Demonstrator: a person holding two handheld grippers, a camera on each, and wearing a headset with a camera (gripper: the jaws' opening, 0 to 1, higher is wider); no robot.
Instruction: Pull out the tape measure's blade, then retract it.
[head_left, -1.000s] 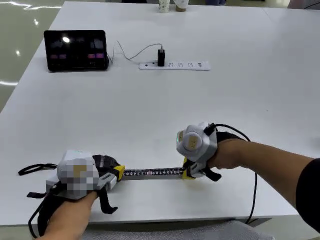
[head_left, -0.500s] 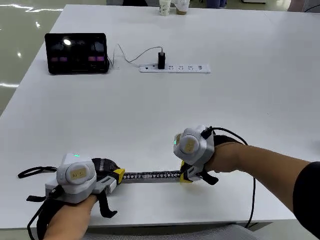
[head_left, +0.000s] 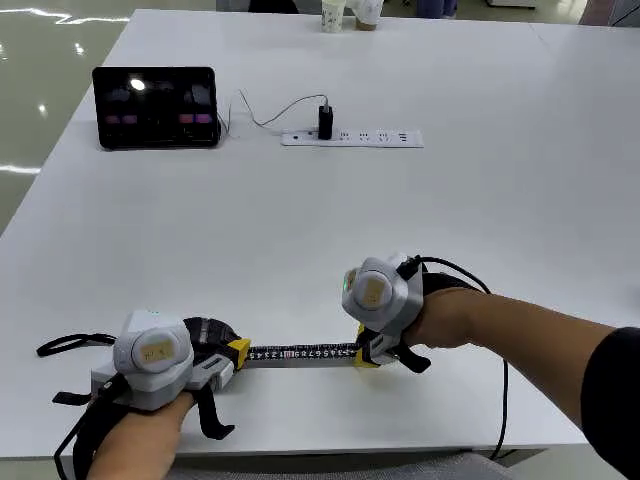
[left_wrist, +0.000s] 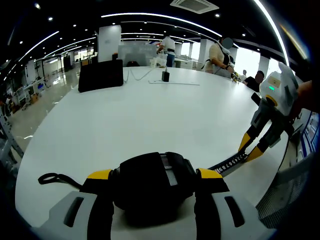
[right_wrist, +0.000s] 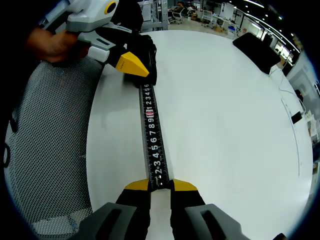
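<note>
Starting at the near left edge of the white counter (head_left: 480, 200), a black strap (head_left: 68, 342) lies in a loop on the surface; just right of it the left hand-held gripper (head_left: 222, 352) sits low on the counter, its yellow-tipped jaws clamped on the black case of the tape measure (head_left: 207, 333), one jaw on each side, as the left gripper view shows; from the case the blade (head_left: 300, 352) runs out to the right, flat on the counter, with its black numbers facing up; at the blade's far end the right hand-held gripper (head_left: 362, 356) points down and back toward the case, and in the right gripper view its two yellow tips are pinched together on the end of the blade; a black cable curls off behind that wrist. Along the far side of the counter, a dark tablet (head_left: 155, 105) stands at the left; to its right lies a white power strip (head_left: 352, 138) with a black plug (head_left: 325, 118) in it.
</note>
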